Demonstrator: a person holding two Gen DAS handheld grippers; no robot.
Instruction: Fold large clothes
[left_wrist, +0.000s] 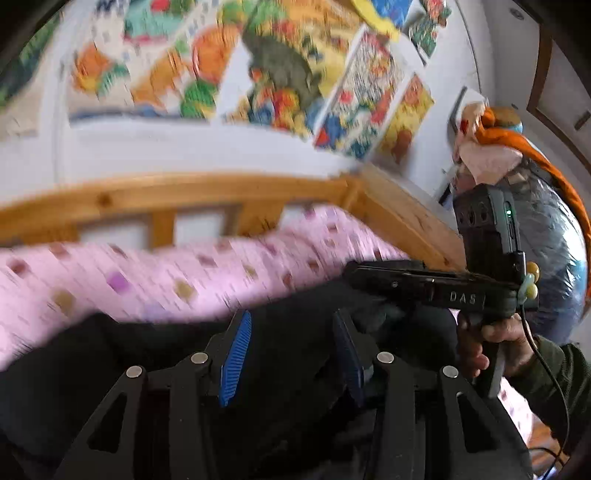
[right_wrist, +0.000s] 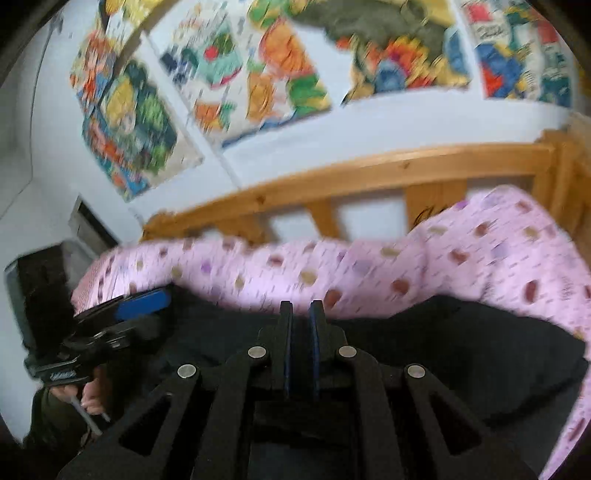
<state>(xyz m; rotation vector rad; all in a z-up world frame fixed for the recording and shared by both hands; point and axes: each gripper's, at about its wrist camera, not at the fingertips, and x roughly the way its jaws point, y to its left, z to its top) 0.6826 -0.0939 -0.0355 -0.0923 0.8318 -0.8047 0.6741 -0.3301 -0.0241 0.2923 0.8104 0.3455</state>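
Note:
A large black garment (left_wrist: 147, 350) (right_wrist: 461, 350) lies spread on a bed with a pink dotted sheet (left_wrist: 147, 280) (right_wrist: 369, 266). My left gripper (left_wrist: 291, 317) hovers over the black cloth, open, its blue pads apart with nothing pinched between them. It also shows at the left of the right wrist view, where the left gripper (right_wrist: 147, 299) turns one blue pad sideways. My right gripper (right_wrist: 301, 306) is shut above the garment's far edge, and I see no cloth held in it. In the left wrist view the right gripper (left_wrist: 369, 273) reaches in from the right, carried by a hand (left_wrist: 506, 339).
A wooden bed rail (left_wrist: 184, 195) (right_wrist: 406, 166) runs behind the sheet against a white wall with colourful posters (left_wrist: 258, 66) (right_wrist: 258, 74). At the right stands a bundle in clear plastic (left_wrist: 546, 229) with an orange cloth (left_wrist: 517, 140) over it. Both views are motion-blurred.

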